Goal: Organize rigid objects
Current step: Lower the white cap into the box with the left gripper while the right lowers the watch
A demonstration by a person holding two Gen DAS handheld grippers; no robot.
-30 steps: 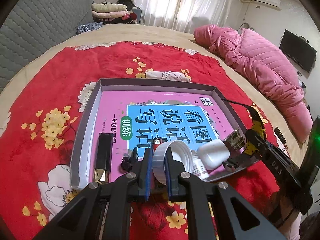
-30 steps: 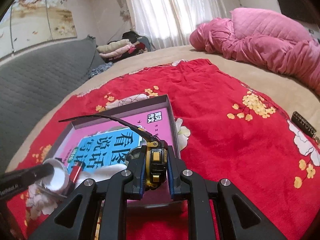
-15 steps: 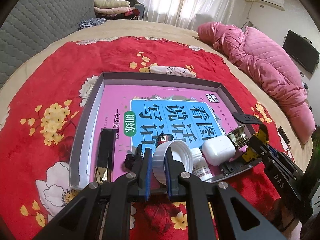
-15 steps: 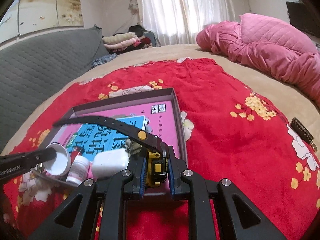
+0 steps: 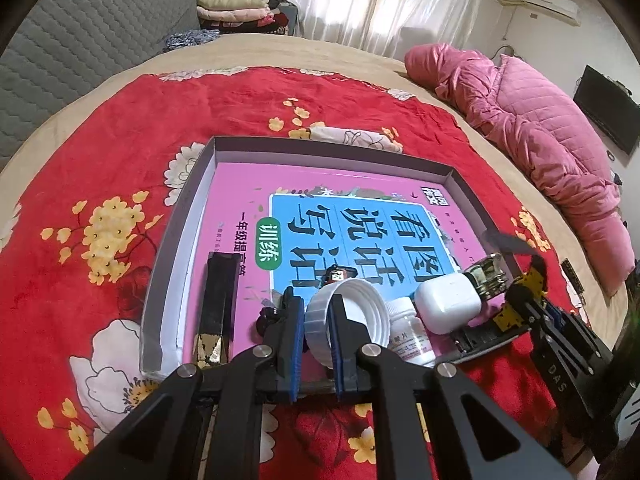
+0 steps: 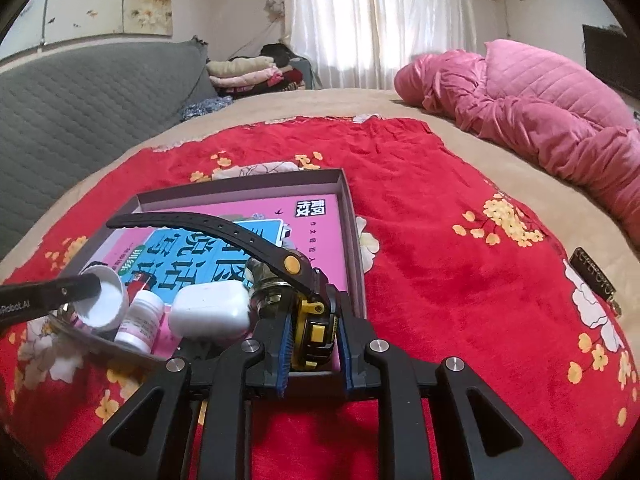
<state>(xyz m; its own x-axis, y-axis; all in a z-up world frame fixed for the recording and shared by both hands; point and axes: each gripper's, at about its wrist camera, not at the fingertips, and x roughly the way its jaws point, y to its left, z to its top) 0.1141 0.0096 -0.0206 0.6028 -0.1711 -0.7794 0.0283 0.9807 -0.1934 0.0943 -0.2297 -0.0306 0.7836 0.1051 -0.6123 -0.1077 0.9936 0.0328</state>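
**Both grippers loaded over the tray**

My left gripper [image 5: 316, 334] is pinching the rim of a white screw cap [image 5: 347, 316], one finger inside the cap, one outside, open side facing up and away. It hangs over the tray's [image 5: 188, 216] near edge at 6 o'clock. The other gripper's arm at 9 o'clock in the right view reads "Robot.AI".

My right gripper [image 6: 314, 344] is clamped on a yellow-and-black watch [image 6: 310, 326] by its case; the black strap [image 6: 208, 226] arcs up toward 10 o'clock above the tray. In the left view this gripper shows "DAS" on its arm at 4 o'clock.

In the tray: a pink book [image 5: 248, 184] with a blue panel of large Chinese characters and a green oval label. On it, a black box with a gold end [image 5: 214, 312] at 7 o'clock, a small white pill bottle [image 5: 410, 334] with a pink label too blurred to read, a white earbud case [image 5: 448, 300] touching it, and a brass-coloured metal piece [image 5: 486, 276] just beside the case at 3 o'clock. A small dark clip [image 5: 268, 316] sits left of the cap.

The tray rests on a red floral blanket [image 6: 440, 240]. A dark tag [image 6: 592, 276] with unreadable lettering lies at 3 o'clock on the blanket.
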